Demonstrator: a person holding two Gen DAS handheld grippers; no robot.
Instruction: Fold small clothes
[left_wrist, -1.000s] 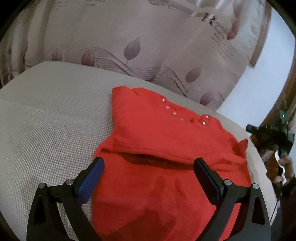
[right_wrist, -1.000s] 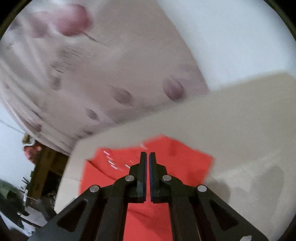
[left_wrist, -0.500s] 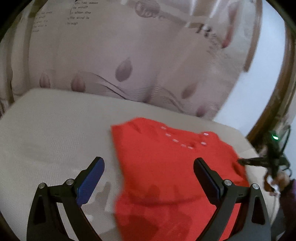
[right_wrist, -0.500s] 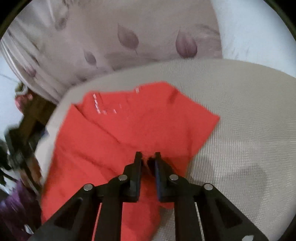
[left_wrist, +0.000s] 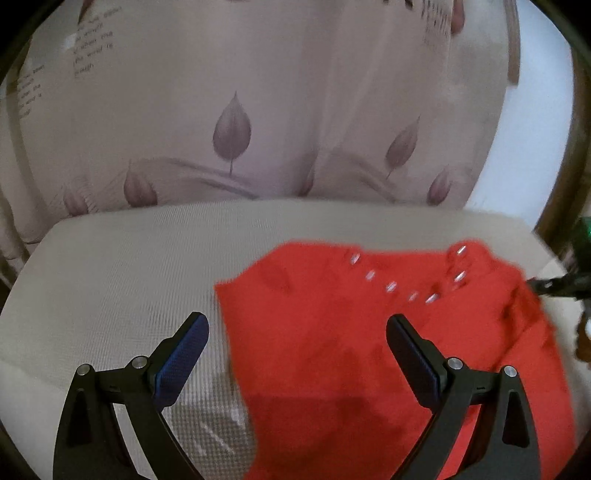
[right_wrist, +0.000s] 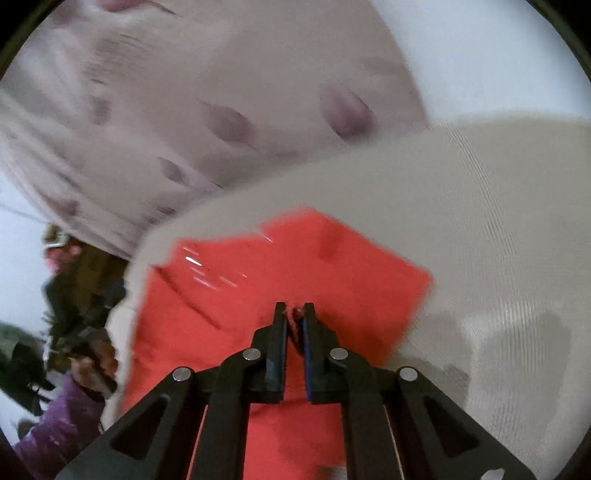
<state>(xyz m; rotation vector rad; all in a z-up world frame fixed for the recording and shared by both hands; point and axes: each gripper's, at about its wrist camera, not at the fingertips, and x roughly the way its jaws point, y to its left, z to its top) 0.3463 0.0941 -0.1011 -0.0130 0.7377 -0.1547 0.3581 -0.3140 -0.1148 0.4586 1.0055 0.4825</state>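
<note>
Right wrist view: soft, limp red knit top with studs (right_wrist: 258, 295) is pinched by right gripper (right_wrist: 294, 314); left gripper (left_wrist: 295, 332) is spread wide; hems are best gripped, on beige mattress (left_wrist: 129, 266)

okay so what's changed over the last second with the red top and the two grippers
The left gripper has pulled back from over the red top, which now shows farther off and to its right. The right gripper, shut a second ago, now has a little red cloth between its fingertips. The left one stays open and empty; the top stays on the beige cushion.
</note>
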